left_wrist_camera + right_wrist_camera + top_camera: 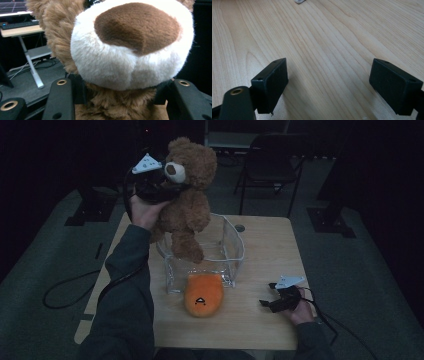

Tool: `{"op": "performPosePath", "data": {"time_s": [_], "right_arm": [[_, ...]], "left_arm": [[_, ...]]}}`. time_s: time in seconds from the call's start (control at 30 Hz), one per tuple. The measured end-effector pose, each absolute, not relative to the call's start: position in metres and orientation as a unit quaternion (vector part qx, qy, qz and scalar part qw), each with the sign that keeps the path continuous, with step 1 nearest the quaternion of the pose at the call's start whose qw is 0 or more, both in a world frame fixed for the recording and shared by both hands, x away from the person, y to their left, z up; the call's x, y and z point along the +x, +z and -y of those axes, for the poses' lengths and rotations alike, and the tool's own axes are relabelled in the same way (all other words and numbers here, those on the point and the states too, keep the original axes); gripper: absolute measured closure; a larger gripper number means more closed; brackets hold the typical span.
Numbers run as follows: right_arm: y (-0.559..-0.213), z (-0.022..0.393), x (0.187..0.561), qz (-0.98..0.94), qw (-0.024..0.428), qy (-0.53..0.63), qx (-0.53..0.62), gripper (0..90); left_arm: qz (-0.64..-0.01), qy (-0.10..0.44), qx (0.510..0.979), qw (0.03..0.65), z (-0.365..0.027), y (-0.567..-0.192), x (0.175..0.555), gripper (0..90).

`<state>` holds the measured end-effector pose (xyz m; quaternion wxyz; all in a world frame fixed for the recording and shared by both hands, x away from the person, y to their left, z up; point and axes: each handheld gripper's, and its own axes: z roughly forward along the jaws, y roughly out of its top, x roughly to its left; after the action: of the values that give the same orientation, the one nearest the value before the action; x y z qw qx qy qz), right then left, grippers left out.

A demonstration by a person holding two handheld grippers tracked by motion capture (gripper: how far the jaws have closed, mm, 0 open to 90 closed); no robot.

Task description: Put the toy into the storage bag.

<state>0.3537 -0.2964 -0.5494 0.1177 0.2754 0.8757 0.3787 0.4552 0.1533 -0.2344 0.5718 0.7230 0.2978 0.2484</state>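
Forearm in a dark sleeve is reaching up from the table's (265, 250) near edge. Left gripper (159, 185) is clamping the teddy bear (187, 195) at the neck, jaws pressing in under its white muzzle (130, 50). Bear is hanging upright over the clear bin (232, 245), feet dangling into it. Orange plush (203, 294) is lying just in front of the bin. Right gripper (275, 295) is resting right of the bin, jaws standing apart over bare wood.
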Motion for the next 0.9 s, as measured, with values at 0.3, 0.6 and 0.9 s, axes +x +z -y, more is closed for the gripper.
{"op": "performPosePath", "data": {"time_s": [0.3,0.6,0.9], "right_arm": [[-0.549,0.296,0.354,-0.876,0.117,0.379,0.276,14.7],[-0.549,0.296,0.354,-0.875,0.117,0.380,0.276,14.6],[-0.550,0.297,0.354,-0.875,0.117,0.380,0.276,14.6]], "left_arm": [[-0.276,0.242,0.726,0.581,-0.141,-0.238,0.457,45.1],[-0.262,0.238,0.733,0.581,-0.127,-0.243,0.461,44.7],[-0.240,0.227,0.743,0.582,-0.108,-0.249,0.463,44.6]]}}
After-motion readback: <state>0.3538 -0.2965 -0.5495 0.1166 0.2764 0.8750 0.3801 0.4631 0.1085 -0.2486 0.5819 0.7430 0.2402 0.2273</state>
